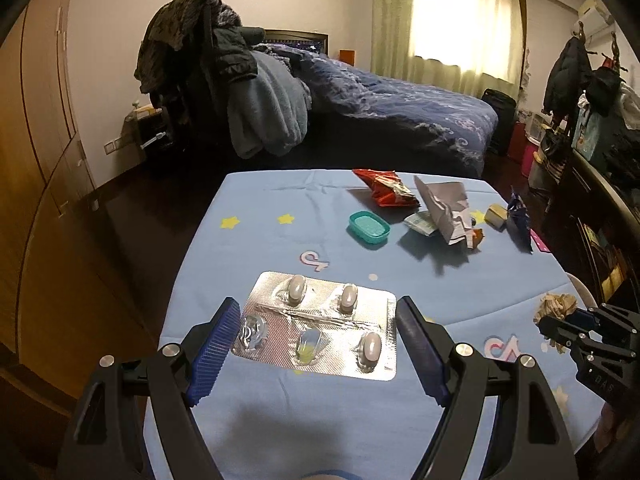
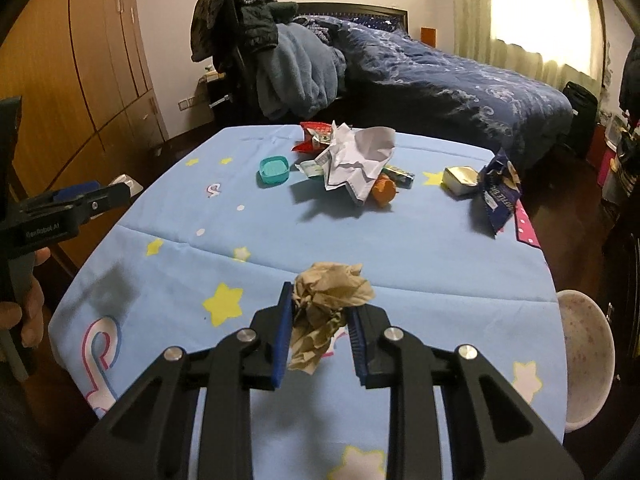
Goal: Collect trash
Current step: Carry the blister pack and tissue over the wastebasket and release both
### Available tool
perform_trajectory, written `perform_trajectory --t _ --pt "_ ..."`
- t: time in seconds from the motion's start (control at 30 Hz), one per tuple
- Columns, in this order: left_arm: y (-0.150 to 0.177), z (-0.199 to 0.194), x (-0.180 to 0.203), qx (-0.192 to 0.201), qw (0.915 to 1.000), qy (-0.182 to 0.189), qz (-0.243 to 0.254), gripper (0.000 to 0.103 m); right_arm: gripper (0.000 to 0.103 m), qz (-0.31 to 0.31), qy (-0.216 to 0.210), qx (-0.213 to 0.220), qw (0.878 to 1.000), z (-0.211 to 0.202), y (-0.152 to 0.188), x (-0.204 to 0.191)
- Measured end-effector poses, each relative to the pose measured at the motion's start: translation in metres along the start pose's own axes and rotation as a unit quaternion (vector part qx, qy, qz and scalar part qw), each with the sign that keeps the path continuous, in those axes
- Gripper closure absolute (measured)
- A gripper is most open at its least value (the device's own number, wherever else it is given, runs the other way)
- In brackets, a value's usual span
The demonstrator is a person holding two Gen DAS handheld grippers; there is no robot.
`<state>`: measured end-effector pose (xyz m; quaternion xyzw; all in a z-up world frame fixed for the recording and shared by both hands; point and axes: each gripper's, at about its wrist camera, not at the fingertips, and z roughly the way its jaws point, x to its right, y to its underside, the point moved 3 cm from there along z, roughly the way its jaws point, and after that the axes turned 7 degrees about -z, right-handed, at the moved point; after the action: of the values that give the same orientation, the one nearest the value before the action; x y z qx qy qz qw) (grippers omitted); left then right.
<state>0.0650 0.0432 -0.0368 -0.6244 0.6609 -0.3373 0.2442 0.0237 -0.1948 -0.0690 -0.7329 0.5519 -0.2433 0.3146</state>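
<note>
The left gripper (image 1: 316, 340) grips a foil pill blister (image 1: 320, 326) across its width, over the table's (image 1: 248, 248) left half. The right gripper (image 2: 320, 340) pinches a crumpled brown paper wad (image 2: 328, 292) near the right edge, beside a white bowl (image 2: 584, 360); open cloth separates both from the far litter pile (image 2: 352, 156)

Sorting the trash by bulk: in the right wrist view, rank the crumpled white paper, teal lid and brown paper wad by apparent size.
1. crumpled white paper
2. brown paper wad, though it is nearest the camera, so unsure
3. teal lid
</note>
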Motion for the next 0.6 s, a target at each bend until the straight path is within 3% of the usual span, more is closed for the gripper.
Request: perform_trajectory --t 0.3,0.47,0.6 --pt "-0.002 -0.009 0.037 -0.001 0.9997 0.014 0.018 0.023 0.076 0.024 0.020 0.022 0.999 -0.025 0.010 0.029" --pt "-0.007 -0.008 0.111 0.000 0.9951 0.071 0.068 0.023 0.076 0.061 0.072 0.026 0.995 -0.043 0.032 0.082" --pt "-0.008 0.000 0.191 -0.005 0.9832 0.134 0.123 0.023 0.076 0.103 0.114 0.021 0.988 -0.056 0.055 0.134"
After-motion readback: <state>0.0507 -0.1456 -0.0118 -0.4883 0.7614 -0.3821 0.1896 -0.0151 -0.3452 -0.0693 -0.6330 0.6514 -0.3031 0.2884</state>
